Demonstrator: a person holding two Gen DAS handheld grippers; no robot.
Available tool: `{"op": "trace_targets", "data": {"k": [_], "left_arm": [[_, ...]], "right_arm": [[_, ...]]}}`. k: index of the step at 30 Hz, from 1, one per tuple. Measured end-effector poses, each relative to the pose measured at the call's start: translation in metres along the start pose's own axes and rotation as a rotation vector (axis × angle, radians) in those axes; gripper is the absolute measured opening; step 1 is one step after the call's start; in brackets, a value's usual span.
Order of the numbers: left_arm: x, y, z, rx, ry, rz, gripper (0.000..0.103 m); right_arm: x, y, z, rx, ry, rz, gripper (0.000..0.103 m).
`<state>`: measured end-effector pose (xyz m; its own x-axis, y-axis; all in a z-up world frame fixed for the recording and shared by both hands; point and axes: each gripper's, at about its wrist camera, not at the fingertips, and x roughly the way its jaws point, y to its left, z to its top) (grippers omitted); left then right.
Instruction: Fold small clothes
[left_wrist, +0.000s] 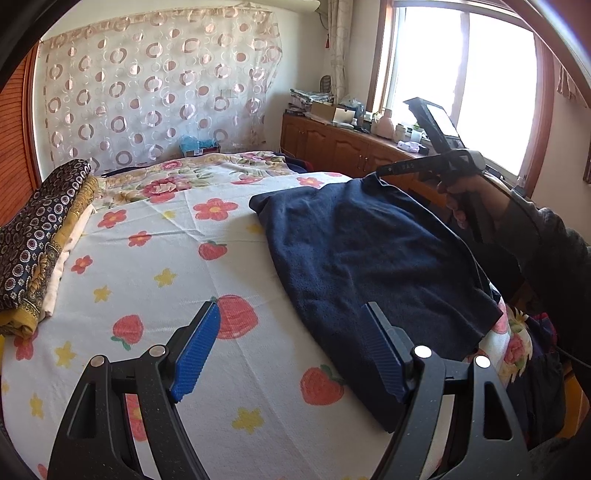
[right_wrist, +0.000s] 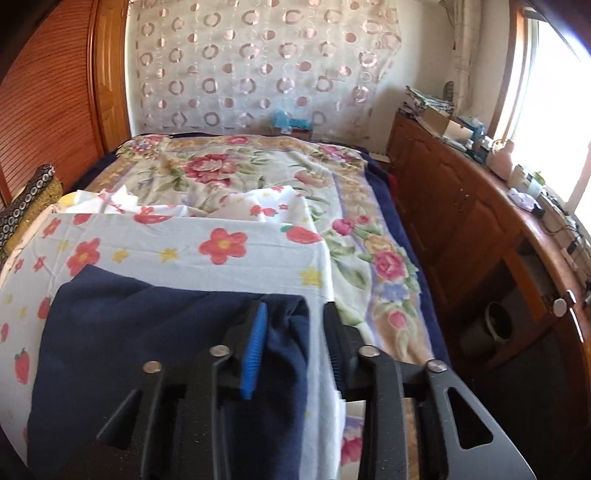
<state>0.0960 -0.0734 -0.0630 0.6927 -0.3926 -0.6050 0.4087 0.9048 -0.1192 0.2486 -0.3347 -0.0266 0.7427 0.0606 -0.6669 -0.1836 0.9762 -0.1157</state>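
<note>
No legible writing on navy garment (left_wrist: 369, 258)

Left gripper (left_wrist: 288, 347): we hold its fingers (left_wrist: 197, 350) spread wide, nothing between them, low over the bed (left_wrist: 155, 236). Right gripper (right_wrist: 295, 343): fingers parted, not pressing; our right hand (left_wrist: 476, 195) holds it raised above the bed's near edge.

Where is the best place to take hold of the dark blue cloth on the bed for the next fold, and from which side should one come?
Probably the near corner of the dark blue cloth, by the open left claw. There two straight edges meet and lie flat on the strawberry sheet, so one pad could slide under from the near bed edge. The far corner sits between the right claw's parted pads.
</note>
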Motion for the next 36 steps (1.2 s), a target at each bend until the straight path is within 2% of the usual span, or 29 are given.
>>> {"op": "trace_targets", "data": {"k": [4,6,7,10,11,12,13,14,16,19,20,21,22,25,28,36], "left_arm": [[0.002,-0.002,-0.001,0.000,0.007,-0.002,0.079],[0.002,-0.002,-0.002,-0.001,0.011,-0.002,0.079],[0.003,-0.003,-0.002,-0.001,0.011,0.000,0.079],[0.003,-0.003,-0.003,-0.001,0.013,0.000,0.079],[0.003,-0.003,-0.003,-0.001,0.015,0.000,0.079],[0.003,-0.003,-0.004,-0.001,0.016,0.000,0.079],[0.003,-0.003,-0.004,-0.002,0.018,0.000,0.079],[0.004,-0.003,-0.004,-0.002,0.020,0.001,0.079],[0.005,-0.003,-0.005,-0.003,0.025,0.000,0.079],[0.008,-0.004,-0.006,-0.001,0.034,-0.003,0.079],[0.009,-0.004,-0.006,0.000,0.035,-0.004,0.079],[0.009,-0.004,-0.006,0.000,0.037,-0.005,0.079],[0.010,-0.005,-0.007,0.001,0.039,-0.005,0.079],[0.009,-0.008,-0.008,0.010,0.043,-0.004,0.079],[0.011,-0.011,-0.009,0.016,0.047,-0.008,0.079],[0.020,-0.030,-0.012,0.059,0.078,-0.019,0.079]], "right_arm": [[0.011,0.002,-0.005,-0.006,0.024,0.023,0.042],[0.018,-0.004,-0.004,-0.002,0.035,0.023,0.042],[0.018,-0.022,-0.007,0.006,0.039,0.029,0.042],[0.015,-0.027,-0.009,0.022,0.056,0.046,0.041],[0.014,-0.027,-0.008,0.018,0.060,0.062,0.036],[0.017,-0.028,-0.006,0.013,0.063,0.077,0.016],[0.014,-0.029,-0.006,0.006,0.061,0.085,0.005],[0.010,-0.031,-0.006,-0.004,0.041,0.077,0.005],[0.003,-0.040,-0.005,0.013,0.002,0.006,0.005],[-0.001,-0.052,-0.007,0.041,0.019,-0.028,0.005],[-0.006,-0.052,-0.008,0.025,0.010,-0.056,0.007],[-0.010,-0.052,-0.009,0.017,0.011,-0.075,0.016],[-0.013,-0.053,-0.010,0.012,0.015,-0.075,0.023],[-0.042,-0.052,-0.026,-0.005,-0.011,-0.021,0.027],[-0.076,-0.037,-0.058,-0.030,-0.040,0.020,0.031],[-0.140,-0.029,-0.155,-0.005,-0.037,0.078,0.032]]}}
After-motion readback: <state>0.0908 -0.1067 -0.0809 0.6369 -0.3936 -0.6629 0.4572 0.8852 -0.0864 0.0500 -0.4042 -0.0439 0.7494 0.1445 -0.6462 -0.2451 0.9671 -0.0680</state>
